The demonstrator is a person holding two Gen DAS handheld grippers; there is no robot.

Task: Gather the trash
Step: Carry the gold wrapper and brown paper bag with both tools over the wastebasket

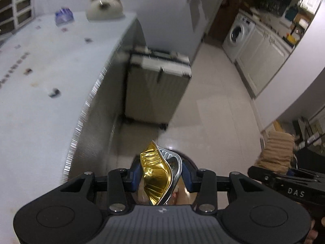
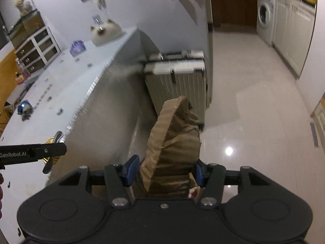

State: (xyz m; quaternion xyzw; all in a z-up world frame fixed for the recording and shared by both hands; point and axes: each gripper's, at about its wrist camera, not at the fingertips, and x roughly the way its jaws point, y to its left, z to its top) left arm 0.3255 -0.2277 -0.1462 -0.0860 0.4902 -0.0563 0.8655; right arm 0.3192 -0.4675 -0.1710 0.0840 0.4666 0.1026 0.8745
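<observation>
My left gripper [image 1: 161, 172] is shut on a crumpled gold and silver foil tray [image 1: 156, 174], held in the air beyond the white table's edge, above the floor. My right gripper [image 2: 165, 171] is shut on a crumpled brown paper bag [image 2: 174, 142], also held over the floor. The bag shows at the right edge of the left wrist view [image 1: 276, 150]. The left gripper and its foil tray show at the left of the right wrist view [image 2: 51, 154]. A small blue and grey scrap [image 2: 24, 108] lies on the table.
The white table [image 1: 40, 93] fills the left, with a cat-shaped plush [image 1: 105, 7], a purple packet [image 1: 64, 16] and small scraps on it. A silver suitcase [image 1: 156, 87] stands on the floor against the table's end. A washing machine [image 1: 237, 33] and white cabinets stand at the far right.
</observation>
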